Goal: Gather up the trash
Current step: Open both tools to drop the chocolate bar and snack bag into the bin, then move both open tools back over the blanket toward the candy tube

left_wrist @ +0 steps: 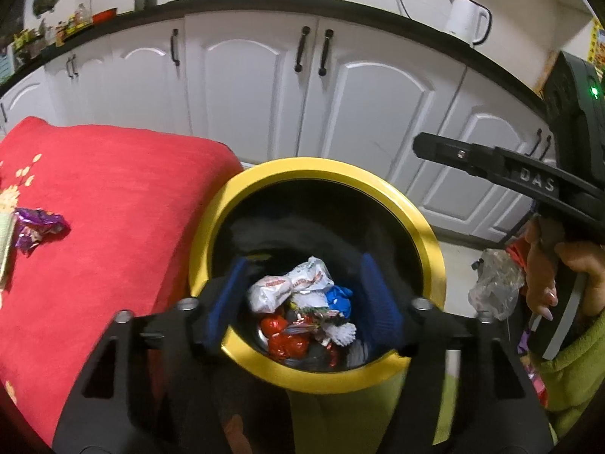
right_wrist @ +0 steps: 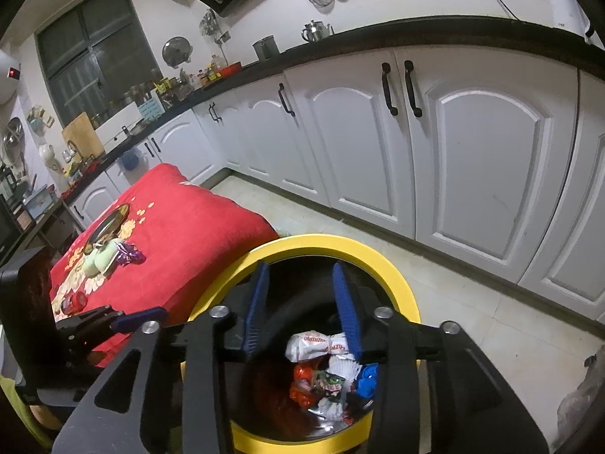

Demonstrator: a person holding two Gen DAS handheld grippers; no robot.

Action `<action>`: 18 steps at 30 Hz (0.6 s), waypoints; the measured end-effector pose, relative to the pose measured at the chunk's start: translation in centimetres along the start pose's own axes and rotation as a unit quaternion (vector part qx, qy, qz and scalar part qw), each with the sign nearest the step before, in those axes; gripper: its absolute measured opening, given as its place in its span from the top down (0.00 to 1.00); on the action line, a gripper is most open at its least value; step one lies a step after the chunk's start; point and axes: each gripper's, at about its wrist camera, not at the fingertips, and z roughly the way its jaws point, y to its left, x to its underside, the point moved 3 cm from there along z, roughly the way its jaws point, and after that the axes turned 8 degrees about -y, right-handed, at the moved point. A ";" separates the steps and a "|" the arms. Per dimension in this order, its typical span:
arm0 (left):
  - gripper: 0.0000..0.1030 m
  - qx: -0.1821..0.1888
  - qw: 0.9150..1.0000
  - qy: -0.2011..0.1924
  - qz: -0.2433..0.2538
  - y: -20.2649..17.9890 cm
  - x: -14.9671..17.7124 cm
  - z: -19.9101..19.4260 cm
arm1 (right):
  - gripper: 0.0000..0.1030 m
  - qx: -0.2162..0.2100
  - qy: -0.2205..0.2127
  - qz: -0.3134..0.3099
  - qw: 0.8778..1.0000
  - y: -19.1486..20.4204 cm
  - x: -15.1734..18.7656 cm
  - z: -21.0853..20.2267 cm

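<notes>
The bin (left_wrist: pixel 423 227) stands directly under both tools, its yellow rim ringing a dark interior. Trash (left_wrist: pixel 302 314) lies heaped at the bottom: white wrappers, red foil, a blue scrap.

The left tool (left_wrist: pixel 302 295) hangs over the bin's mouth, its blue pads (left_wrist: pixel 378 295) spread wide apart with nothing between them; the heap shows through the gap below. To its left, on the red cloth (left_wrist: pixel 113 196) covering the bench, a purple wrapper (left_wrist: pixel 38 227) lies well apart from the tool, just beside a pale object cut off at the frame's edge. To its right, the right tool's black body shows, gripped by a hand (left_wrist: pixel 544 265).

The right tool (right_wrist: pixel 300 302) also points down into the bin (right_wrist: pixel 397 265), pads (right_wrist: pixel 346 310) parted, though less widely than the left, and empty. The trash (right_wrist: pixel 329 367) sits below and slightly right of the gap between the pads. The left tool (right_wrist: pixel 143 319) appears to the left, over the cloth's near edge. Farther left on the cloth (right_wrist: pixel 189 227), the purple wrapper (right_wrist: pixel 130 255) touches a pale green cup (right_wrist: pixel 100 261), and a small red piece (right_wrist: pixel 73 300) lies nearer the left tool.
</notes>
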 end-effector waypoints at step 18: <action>0.11 -0.070 0.993 -0.081 -0.056 4.9 -1.9 -6.0 | 0.47 -0.028 -0.023 -0.038 0.999 4.5 -1.2 -1.2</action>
